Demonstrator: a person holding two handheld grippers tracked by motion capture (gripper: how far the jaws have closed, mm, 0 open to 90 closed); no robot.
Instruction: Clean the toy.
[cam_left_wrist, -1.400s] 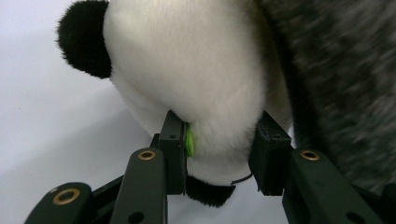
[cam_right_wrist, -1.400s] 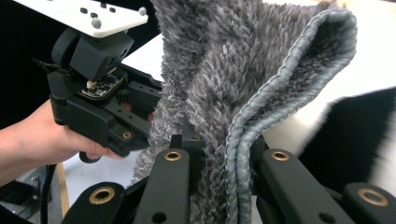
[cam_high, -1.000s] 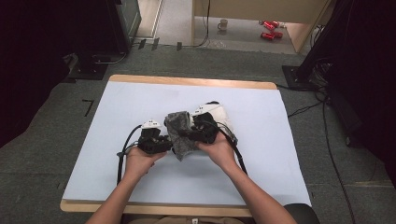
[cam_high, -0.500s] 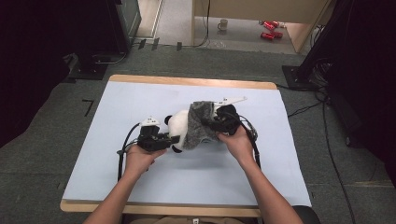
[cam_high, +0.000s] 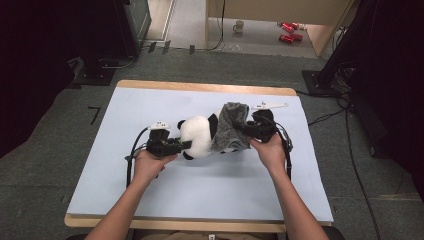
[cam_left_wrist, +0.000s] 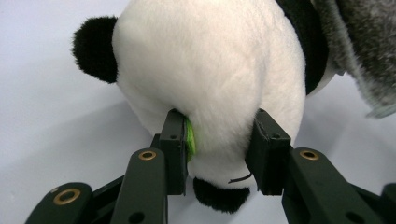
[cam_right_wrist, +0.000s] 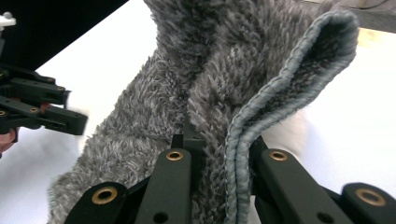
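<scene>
Panda (cam_high: 197, 136) lies mid-mat (cam_high: 150, 105), long axis running left-right across the table, head end toward my left gripper (cam_high: 167, 146), body end toward the right one. Grey fuzzy sleeve (cam_high: 231, 127) covers the body end only; white head and black ear are bare.

Left jaws pinch the panda's white plush (cam_left_wrist: 219, 84) from both sides, pads sunk into the fur. Right gripper (cam_high: 255, 130) is clamped on the sleeve's ribbed hem (cam_right_wrist: 261, 112), a fold of fabric between the jaws.

Key relation: sleeve sits directly between the two grippers, on the panda's axis. Any slide of the sleeve goes along that line, toward my left hand to cover more, toward my right to strip it off. I read it as stripping, not certain.

Pose: both forearms come in from the near edge, both grippers roughly level and pointing inward at each other. Left hand anchors; right does the travel.
</scene>
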